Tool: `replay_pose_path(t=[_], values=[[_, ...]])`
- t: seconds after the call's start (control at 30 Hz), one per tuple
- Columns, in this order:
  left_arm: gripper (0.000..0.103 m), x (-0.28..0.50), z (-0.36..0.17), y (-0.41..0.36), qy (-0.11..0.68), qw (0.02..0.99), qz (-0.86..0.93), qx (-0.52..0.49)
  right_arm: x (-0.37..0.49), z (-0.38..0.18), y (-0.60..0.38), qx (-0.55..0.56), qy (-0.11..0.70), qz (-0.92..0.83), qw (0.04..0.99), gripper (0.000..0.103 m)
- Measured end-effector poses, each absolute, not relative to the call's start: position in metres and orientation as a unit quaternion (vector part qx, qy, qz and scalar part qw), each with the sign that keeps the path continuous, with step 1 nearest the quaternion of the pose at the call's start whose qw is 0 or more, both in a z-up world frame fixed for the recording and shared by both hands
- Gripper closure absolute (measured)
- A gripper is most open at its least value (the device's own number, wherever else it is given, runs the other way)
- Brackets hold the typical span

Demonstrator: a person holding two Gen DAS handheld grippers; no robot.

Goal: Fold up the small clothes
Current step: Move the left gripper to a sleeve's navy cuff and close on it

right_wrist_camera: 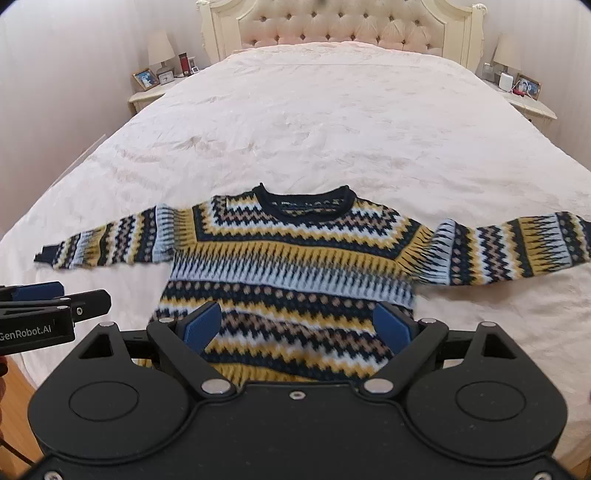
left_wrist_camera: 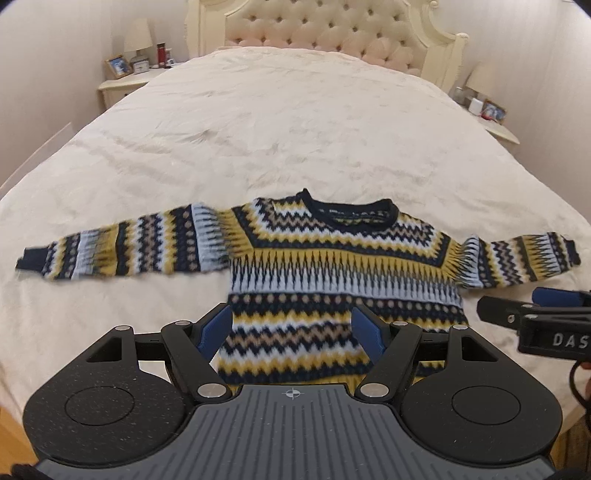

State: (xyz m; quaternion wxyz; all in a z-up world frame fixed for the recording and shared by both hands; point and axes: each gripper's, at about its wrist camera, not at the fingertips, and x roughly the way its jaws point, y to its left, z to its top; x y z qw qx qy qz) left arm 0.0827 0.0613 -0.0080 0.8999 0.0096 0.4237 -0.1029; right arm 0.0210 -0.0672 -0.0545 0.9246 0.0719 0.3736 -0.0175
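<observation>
Sweater lies flat on bed, sleeves out, collar toward headboard. Chunky knit, soft, floppy, probably grippy. Left gripper and right gripper both wide open, empty. I'd pinch cuffs or hem corners.

The sweater lies flat on the bed, sleeves out to the left and right. Both claws are at its near end. The headboard is far behind it.
</observation>
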Motion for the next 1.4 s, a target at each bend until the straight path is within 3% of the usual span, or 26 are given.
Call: replay_pose_path(t=[0.23,0.5,0.67,1.03,1.17,1.4], values=[[0.033,0.129,-0.026,0.095,0.391,0.911,-0.134,-0.002,0.061,-0.057,-0.05,0.09,0.375,-0.021,0.923,0.013],[0.033,0.181,-0.06,0.15,0.451,0.887,-0.096,-0.035,0.101,-0.064,-0.02,0.091,0.379,-0.001,0.921,0.013],[0.034,0.204,-0.078,0.21,0.444,0.889,-0.047,-0.1,0.124,-0.064,0.0,0.077,0.39,0.017,0.918,0.013],[0.034,0.251,-0.109,0.325,0.438,0.889,0.07,-0.119,0.168,-0.074,0.035,0.078,0.409,0.016,0.909,0.014],[0.034,0.258,-0.126,0.354,0.449,0.878,0.097,-0.137,0.178,-0.078,0.048,0.072,0.414,0.034,0.907,0.02],[0.034,0.262,-0.159,0.382,0.484,0.848,0.133,-0.17,0.192,-0.082,0.066,0.062,0.423,0.036,0.903,0.02]])
